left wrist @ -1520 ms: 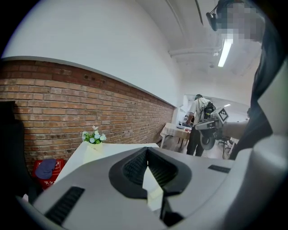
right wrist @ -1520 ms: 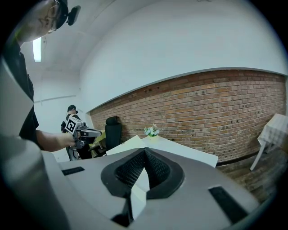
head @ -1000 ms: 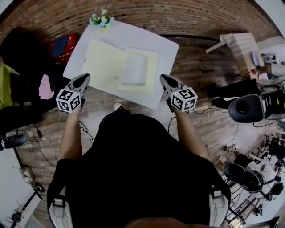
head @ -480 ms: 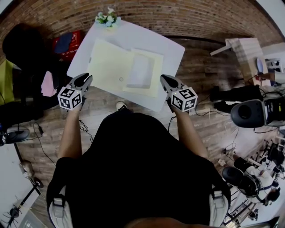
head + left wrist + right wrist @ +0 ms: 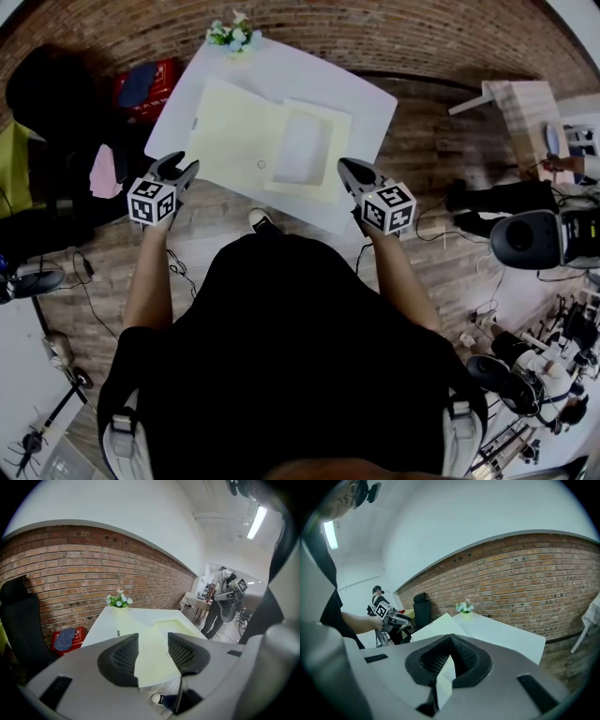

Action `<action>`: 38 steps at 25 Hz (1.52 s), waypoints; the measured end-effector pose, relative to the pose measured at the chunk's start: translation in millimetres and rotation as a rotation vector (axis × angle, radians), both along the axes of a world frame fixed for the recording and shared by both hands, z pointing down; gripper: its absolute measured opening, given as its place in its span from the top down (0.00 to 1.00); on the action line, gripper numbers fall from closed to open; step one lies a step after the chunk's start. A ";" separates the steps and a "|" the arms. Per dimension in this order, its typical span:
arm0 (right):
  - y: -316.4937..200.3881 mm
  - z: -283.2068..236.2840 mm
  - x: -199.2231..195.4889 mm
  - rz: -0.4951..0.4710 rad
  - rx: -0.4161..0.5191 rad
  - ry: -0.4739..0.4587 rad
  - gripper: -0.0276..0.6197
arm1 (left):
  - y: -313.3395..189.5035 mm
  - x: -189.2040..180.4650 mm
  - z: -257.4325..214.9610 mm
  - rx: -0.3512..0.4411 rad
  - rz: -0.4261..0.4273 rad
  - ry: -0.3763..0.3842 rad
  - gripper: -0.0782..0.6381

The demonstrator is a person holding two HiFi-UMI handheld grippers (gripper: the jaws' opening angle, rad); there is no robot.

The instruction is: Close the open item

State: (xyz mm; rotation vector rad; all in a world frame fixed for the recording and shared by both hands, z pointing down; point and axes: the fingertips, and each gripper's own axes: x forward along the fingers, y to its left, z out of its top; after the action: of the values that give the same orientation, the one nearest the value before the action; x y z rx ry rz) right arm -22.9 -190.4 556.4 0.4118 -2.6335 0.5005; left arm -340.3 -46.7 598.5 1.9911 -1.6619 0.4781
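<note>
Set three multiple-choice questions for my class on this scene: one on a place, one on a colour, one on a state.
1. Where do the flowers stand?
A. at the far corner of the table
B. on the floor
C. on a shelf

2. What colour is the folder?
A. red
B. pale yellow
C. black

3. How does the folder lie?
A. open and flat
B. closed
C. standing upright

Answers:
1 A, the head view shows them at the corner farthest from the person.
2 B, both halves are pale yellow against the white top.
3 A, its two halves are spread side by side on the table.
</note>
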 end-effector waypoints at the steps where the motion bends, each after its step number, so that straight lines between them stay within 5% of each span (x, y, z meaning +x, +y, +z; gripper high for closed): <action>1: -0.2 1.2 -1.0 -0.003 -0.002 0.003 0.93 | 0.4 -1.0 3.7 -0.013 0.004 -0.007 0.60; 18: -2.0 20.3 -5.6 -0.009 -0.036 0.035 0.93 | 18.6 -26.4 70.3 -0.163 -0.030 -0.006 0.48; 38: -4.7 44.6 -2.9 0.013 -0.089 0.071 0.93 | 19.8 -41.0 127.0 -0.245 -0.082 0.136 0.47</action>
State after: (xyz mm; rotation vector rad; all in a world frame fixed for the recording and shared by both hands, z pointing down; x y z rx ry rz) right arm -25.8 -195.1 600.9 0.4108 -2.5316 0.5938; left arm -381.3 -27.0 725.4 1.7320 -1.5167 0.4807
